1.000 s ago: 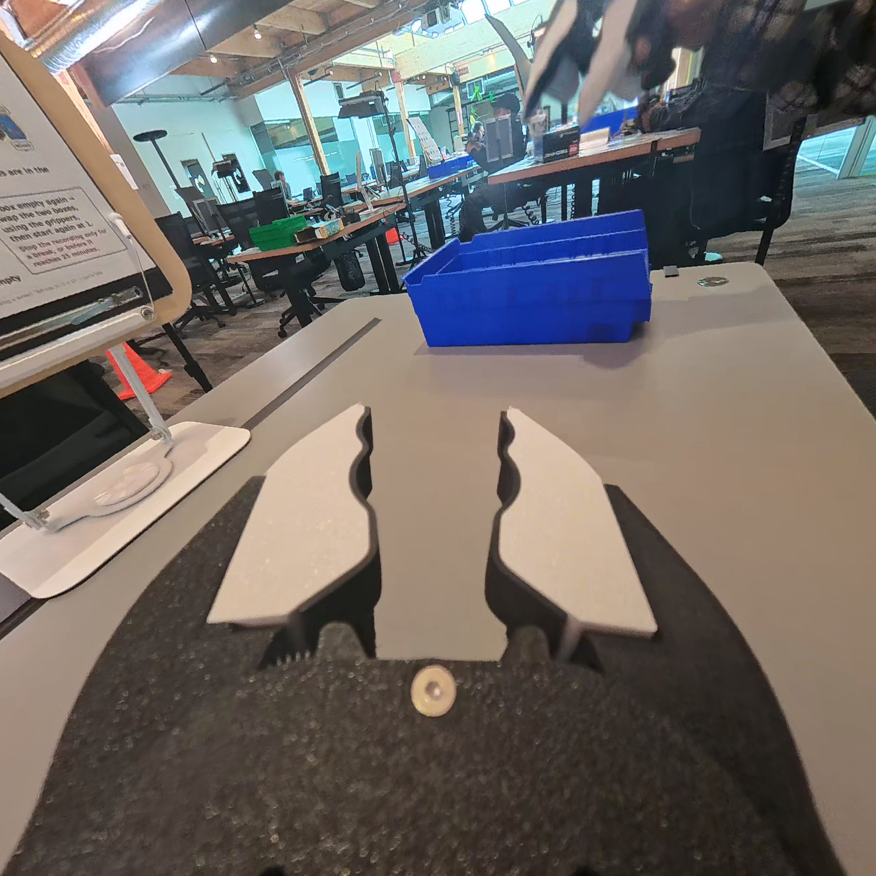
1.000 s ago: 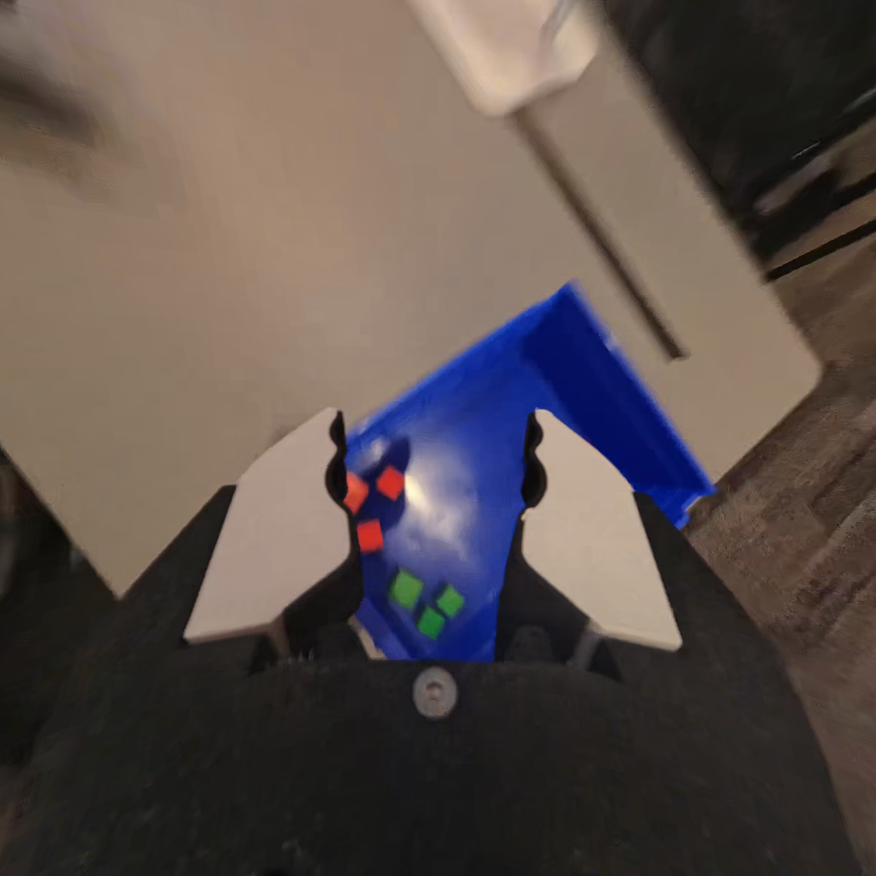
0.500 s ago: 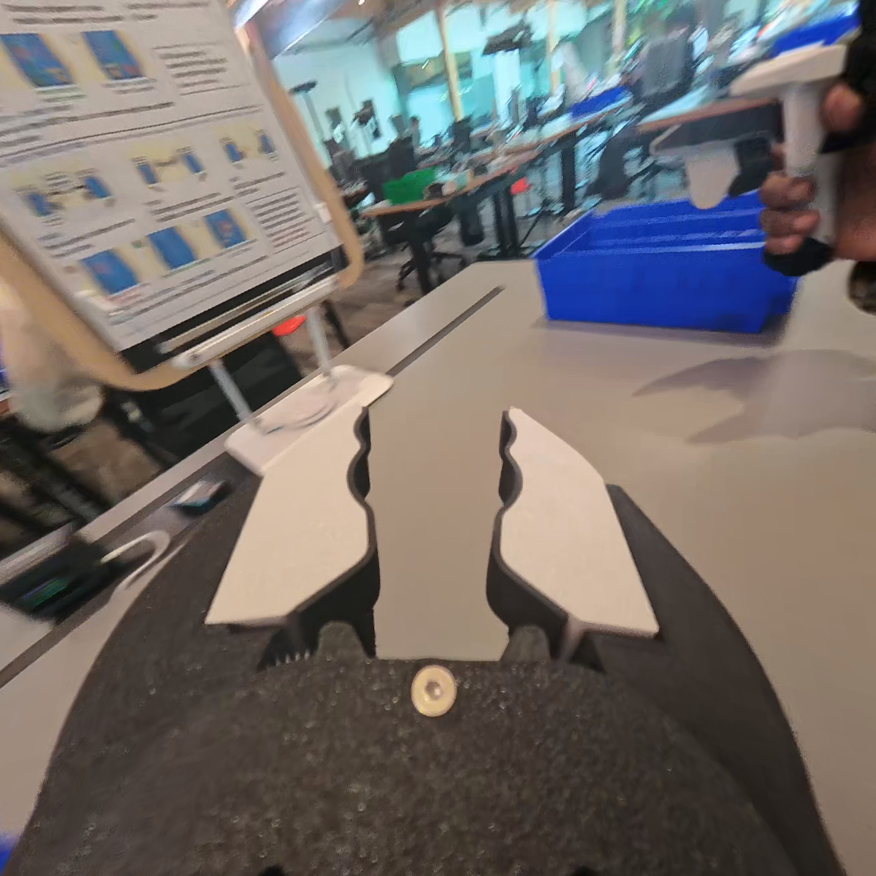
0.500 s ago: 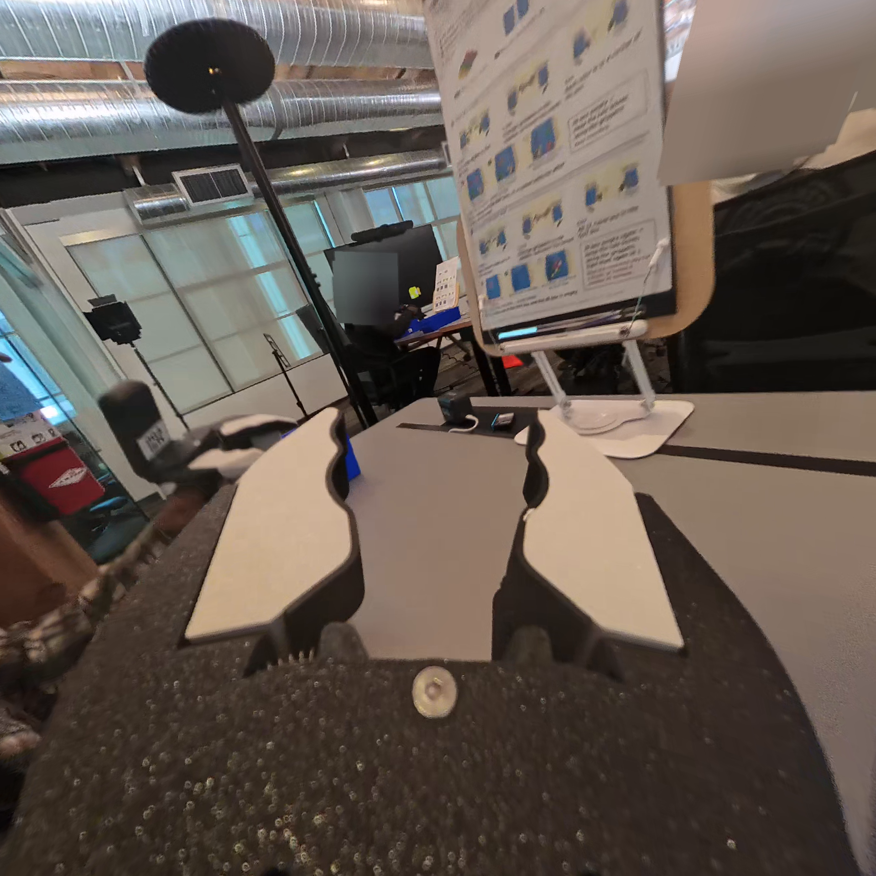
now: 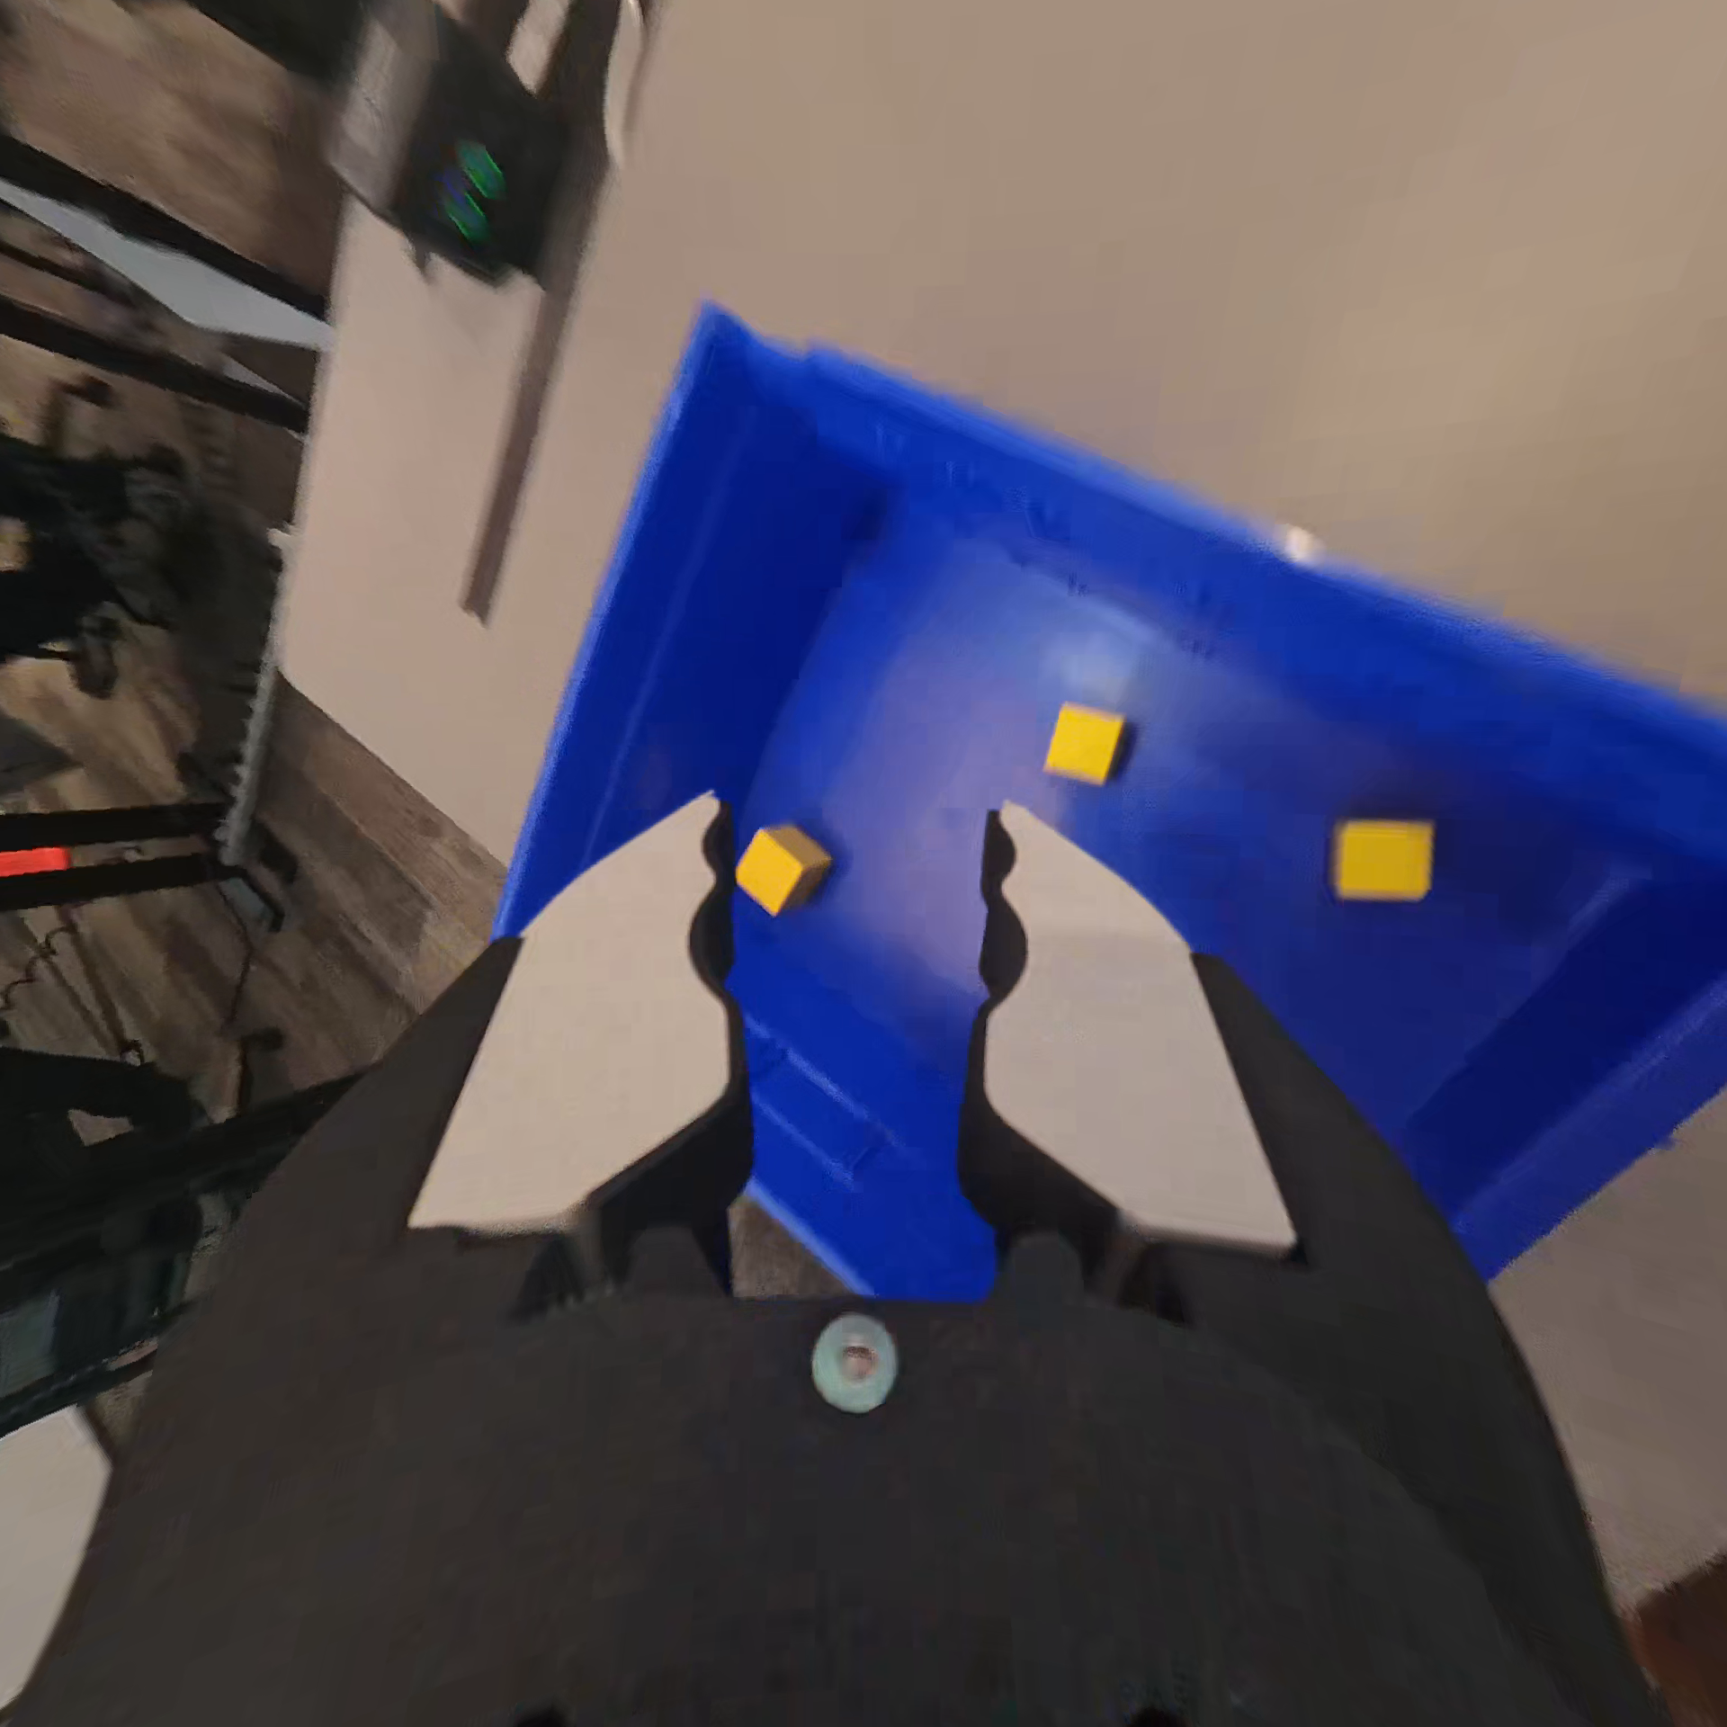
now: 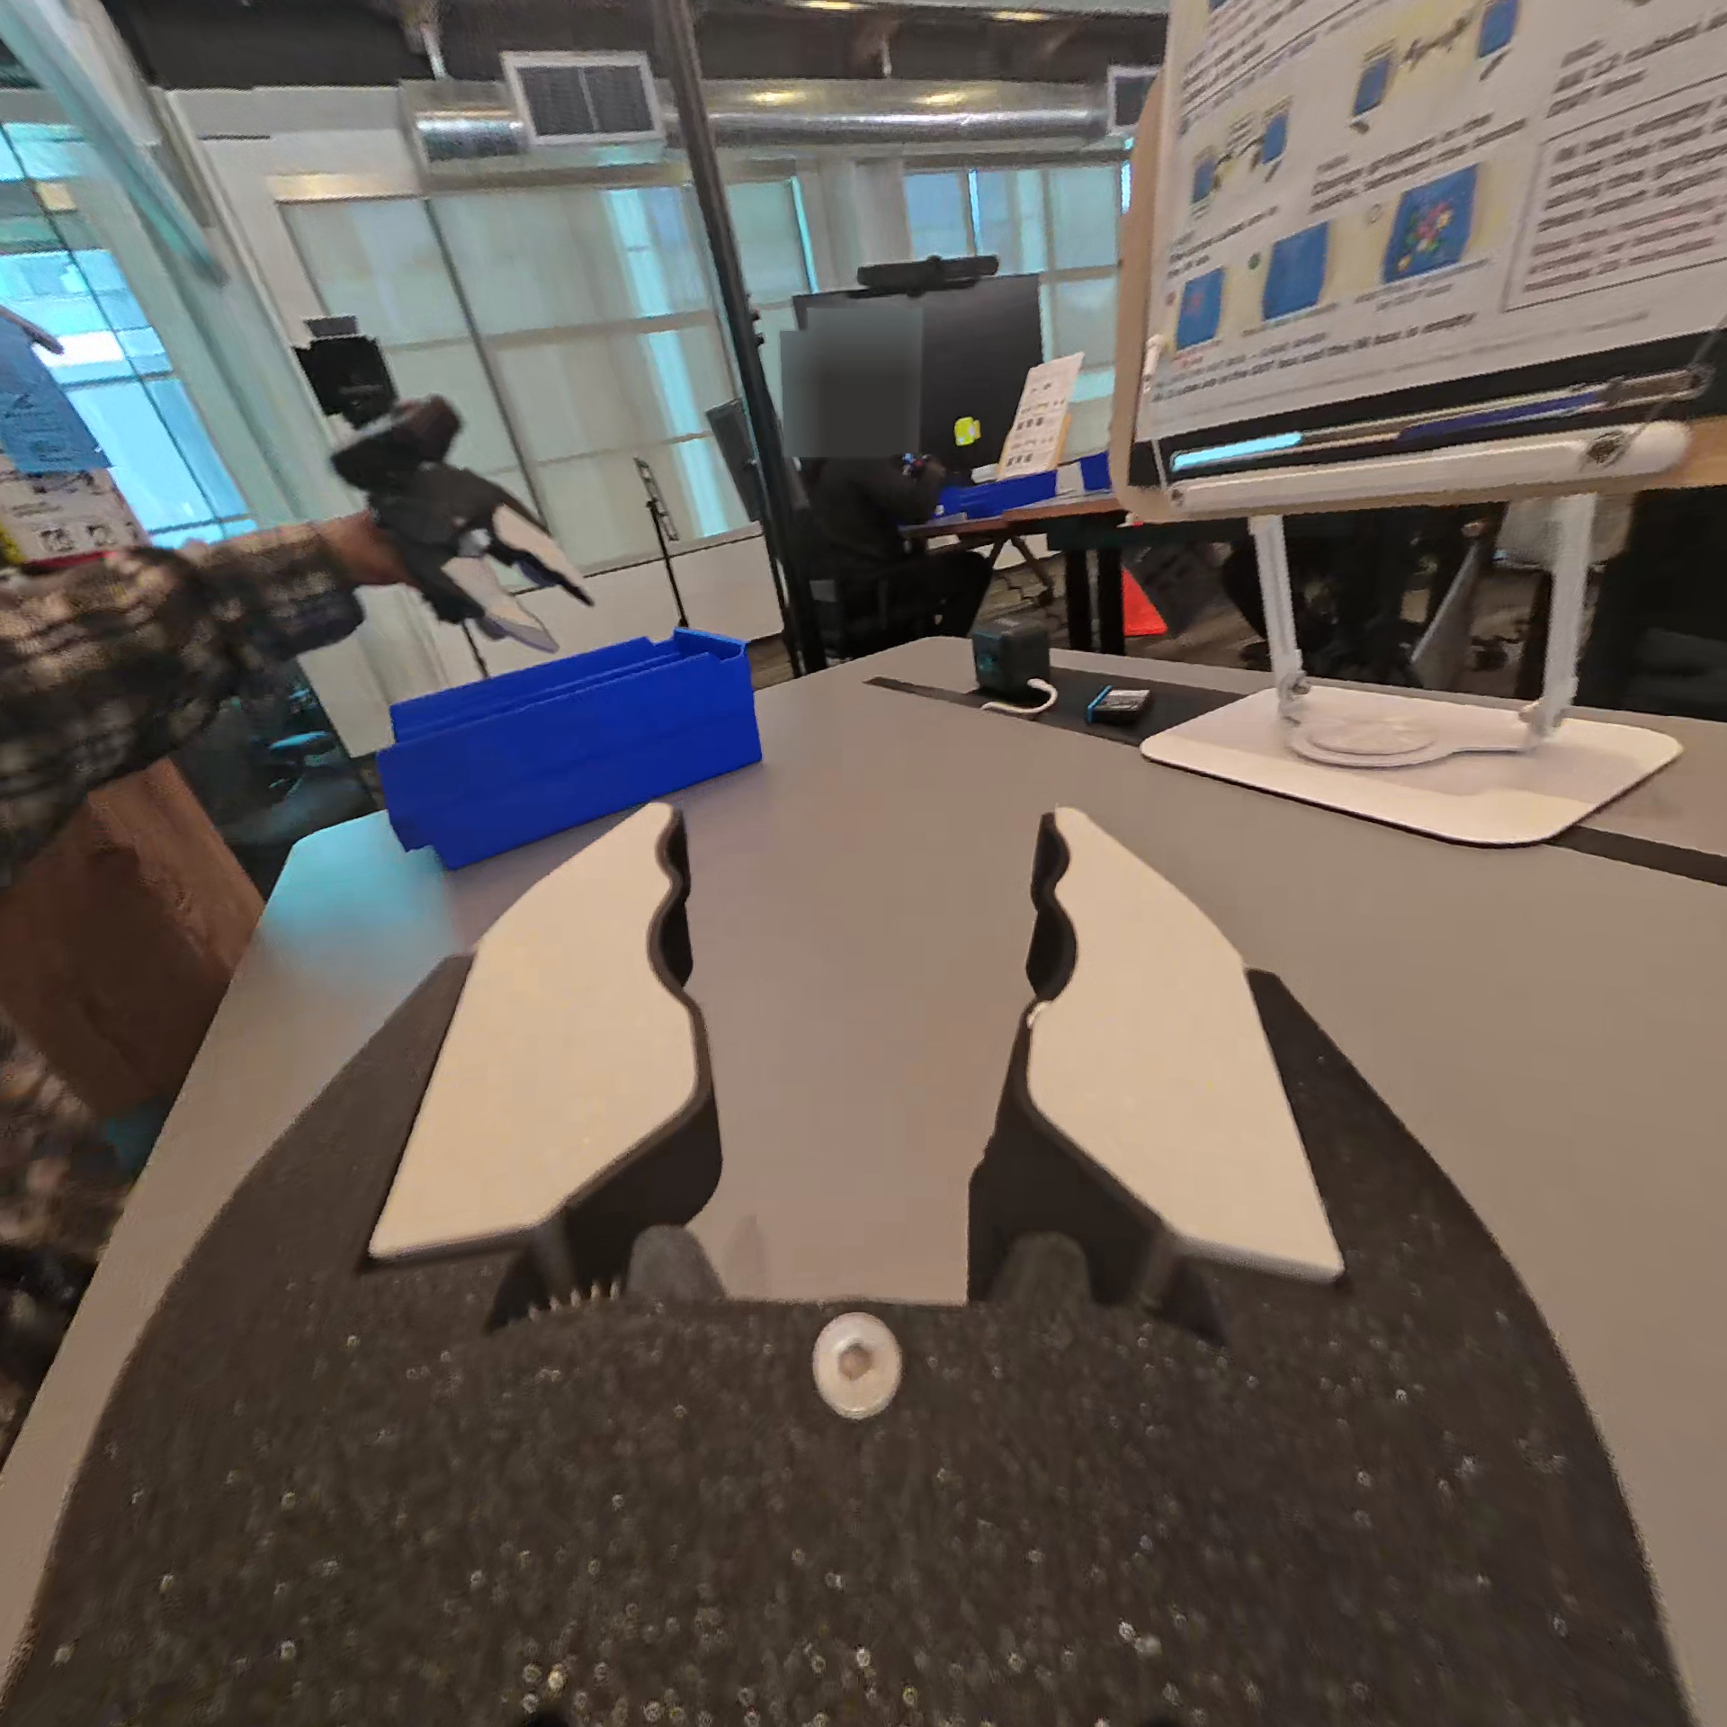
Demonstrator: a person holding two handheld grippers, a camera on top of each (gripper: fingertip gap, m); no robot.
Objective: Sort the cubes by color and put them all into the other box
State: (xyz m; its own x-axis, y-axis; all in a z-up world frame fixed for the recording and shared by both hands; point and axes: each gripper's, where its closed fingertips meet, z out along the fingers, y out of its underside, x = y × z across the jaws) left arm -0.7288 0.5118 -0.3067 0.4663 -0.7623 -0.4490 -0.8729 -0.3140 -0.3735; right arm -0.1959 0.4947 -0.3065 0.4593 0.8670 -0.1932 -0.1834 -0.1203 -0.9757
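In the left wrist view my left gripper (image 5: 852, 815) is open and empty, pointing down over a blue box (image 5: 710, 598). Three yellow cubes lie on its floor: one (image 5: 781, 867) just past my left fingertip, one (image 5: 1084, 742) farther in, one (image 5: 1383, 860) to the right. In the right wrist view my right gripper (image 6: 862, 815) is open and empty, low over the grey table (image 6: 934, 766). The same blue box (image 6: 570, 738) stands at the table's far left, with the left gripper (image 6: 467, 561) above it in a hand.
A white stand (image 6: 1411, 757) holding an instruction sheet (image 6: 1439, 215) is at the back right. A small black device with a cable (image 6: 1009, 659) and a small dark gadget (image 6: 1120, 703) lie on a dark strip. The table edge and floor (image 5: 355, 897) lie left of the box.
My left gripper swung from level over the table to pointing down into the blue box with yellow cubes. My right gripper left the box with red and green cubes and settled low over the table.
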